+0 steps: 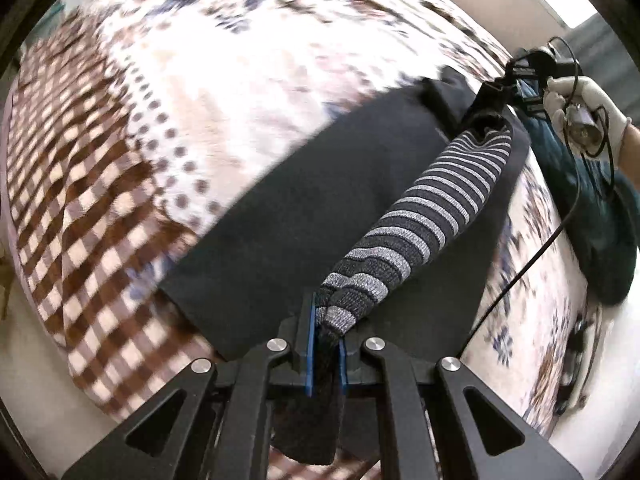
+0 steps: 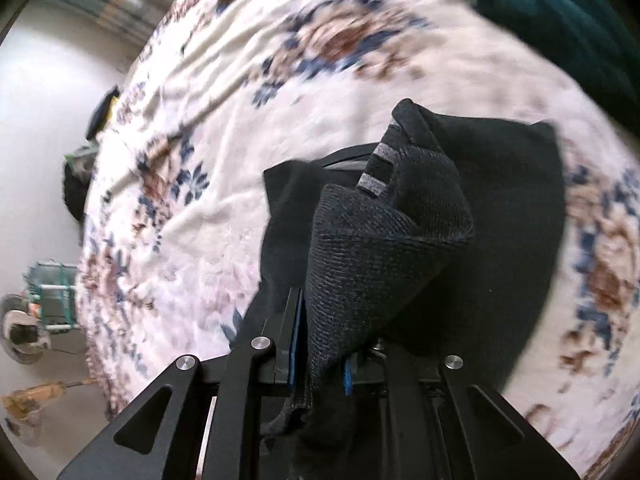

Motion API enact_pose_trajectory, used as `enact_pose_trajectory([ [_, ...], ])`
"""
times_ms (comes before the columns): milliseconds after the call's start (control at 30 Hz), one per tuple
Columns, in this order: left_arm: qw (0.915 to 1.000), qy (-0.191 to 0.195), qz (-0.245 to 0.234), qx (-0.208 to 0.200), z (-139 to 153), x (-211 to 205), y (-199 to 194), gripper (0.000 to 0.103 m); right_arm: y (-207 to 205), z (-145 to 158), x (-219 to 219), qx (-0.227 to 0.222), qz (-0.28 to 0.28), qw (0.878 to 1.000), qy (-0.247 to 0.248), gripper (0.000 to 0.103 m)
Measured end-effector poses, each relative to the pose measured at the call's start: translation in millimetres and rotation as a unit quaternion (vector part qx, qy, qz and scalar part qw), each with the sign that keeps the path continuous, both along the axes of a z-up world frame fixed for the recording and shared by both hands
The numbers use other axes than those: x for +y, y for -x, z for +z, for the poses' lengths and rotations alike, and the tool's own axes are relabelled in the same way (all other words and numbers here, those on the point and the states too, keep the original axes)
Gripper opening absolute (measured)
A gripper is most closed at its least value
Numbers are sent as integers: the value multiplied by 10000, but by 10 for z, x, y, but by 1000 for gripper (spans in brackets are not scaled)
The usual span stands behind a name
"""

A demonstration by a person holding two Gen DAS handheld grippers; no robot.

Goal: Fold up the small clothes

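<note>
- Striped sock (image 1: 424,216) — dark knit with grey bands, stretched taut in the air from 6 o'clock of the left wrist view up toward 1 o'clock. It hangs between the two tools, one end in each, presumably so it can be straightened before it is folded or laid down.
- Left gripper (image 1: 326,354) — blue-padded jaws nearly together, clamped on one end of the sock; a dark tail of the knit trails back past the pads toward the camera.
- Right gripper (image 2: 322,352) — jaws pinched on the other end of the sock, the plain dark part, which bunches up in front of its lens and shows only two short grey marks. In the left wrist view this tool sits at about 1 o'clock, carried by a white-gloved hand (image 1: 580,108) with a cable looping off it.
- Black cloth (image 1: 304,216) — a flat dark sheet spread directly under the sock, reaching from 6 toward 1 o'clock; by its position it looks like the working surface for the fold.
- Bedcover (image 2: 224,168) — cream with blue-and-brown flowers, under the black cloth; a brown-and-cream checked part lies at 8 to 9 o'clock in the left wrist view. Much of it is smeared by blur.
- Dark green garment (image 1: 600,216) — bunched at 3 o'clock of the left wrist view, beside the black cloth; perhaps waiting its turn, though that is a guess.
</note>
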State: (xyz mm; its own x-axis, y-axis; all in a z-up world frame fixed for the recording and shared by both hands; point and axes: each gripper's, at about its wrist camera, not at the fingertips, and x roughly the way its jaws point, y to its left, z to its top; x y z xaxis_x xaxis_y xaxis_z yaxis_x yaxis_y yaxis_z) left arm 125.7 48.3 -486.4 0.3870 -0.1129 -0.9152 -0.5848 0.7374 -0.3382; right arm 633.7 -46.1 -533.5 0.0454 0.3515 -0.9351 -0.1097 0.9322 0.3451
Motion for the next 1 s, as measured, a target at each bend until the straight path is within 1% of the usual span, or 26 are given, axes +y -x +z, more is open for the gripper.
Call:
enact_pose_trajectory([
  [67, 9993, 283, 233, 96, -132, 180, 38, 7, -33, -142, 233, 108, 70, 9999, 111, 17],
  [100, 9983, 437, 347, 180, -210, 268, 59, 7, -53, -213, 342, 231, 73, 9995, 192, 22],
  [133, 9966, 521, 557, 322, -304, 383, 111, 6, -60, -277, 417, 388, -26, 9990, 227, 26],
  [167, 9954, 556, 677, 395, -347, 449, 152, 6, -76, -313, 479, 503, -152, 9984, 226, 36],
  [200, 9937, 638, 794, 462, -409, 540, 208, 7, -95, -332, 545, 588, -260, 9978, 187, 47],
  [233, 9921, 714, 897, 513, -455, 624, 267, 7, -107, -332, 614, 653, -314, 9973, 67, 50],
  [300, 9898, 855, 1046, 454, -482, 783, 360, 7, -107, -293, 755, 730, -227, 9967, -285, 51],
  [333, 9900, 779, 1064, 504, -458, 840, 384, 7, -89, -268, 842, 801, -57, 9957, -465, 51],
  [367, 9907, 723, 1044, 497, -429, 873, 392, 7, -63, -235, 903, 835, 94, 9950, -538, 51],
  [433, 9913, 743, 995, 441, -371, 932, 386, 7, 0, -135, 979, 768, 356, 9947, -590, 52],
  [500, 9918, 743, 964, 391, -304, 998, 363, 8, 52, 1, 925, 542, 503, 9961, -475, 57],
  [533, 9928, 712, 897, 358, -257, 1017, 328, 8, 49, 67, 875, 404, 509, 9970, -418, 58],
  [567, 9939, 666, 810, 333, -226, 1029, 285, 11, 46, 141, 773, 238, 482, 9980, -338, 59],
  [600, 9948, 634, 739, 306, -211, 1032, 251, 19, 26, 208, 647, 99, 426, 9987, -257, 60],
  [633, 9964, 557, 588, 246, -163, 1013, 174, 25, -12, 241, 550, 21, 373, 9991, -190, 61],
  [667, 9974, 489, 482, 216, -136, 1001, 105, 37, -53, 257, 454, -30, 328, 9994, -99, 62],
  [700, 9979, 451, 421, 185, -145, 1024, 59, 41, -99, 250, 356, -52, 273, 9996, 4, 62],
  [767, 9993, 299, 173, 145, -120, 992, -135, 43, -229, 193, 203, -26, 107, 9999, 129, 62],
  [833, 9998, 112, -40, 169, -135, 949, -331, 43, -359, 151, 191, -21, 45, 9994, 330, 62],
  [933, 9996, -108, -132, 234, -217, 924, -535, 43, -528, 107, 426, -79, 82, 9997, 232, 62],
  [1000, 9992, -202, -151, 321, -299, 913, -631, 43, -634, -3, 656, 80, 162, 9991, 383, 62],
])
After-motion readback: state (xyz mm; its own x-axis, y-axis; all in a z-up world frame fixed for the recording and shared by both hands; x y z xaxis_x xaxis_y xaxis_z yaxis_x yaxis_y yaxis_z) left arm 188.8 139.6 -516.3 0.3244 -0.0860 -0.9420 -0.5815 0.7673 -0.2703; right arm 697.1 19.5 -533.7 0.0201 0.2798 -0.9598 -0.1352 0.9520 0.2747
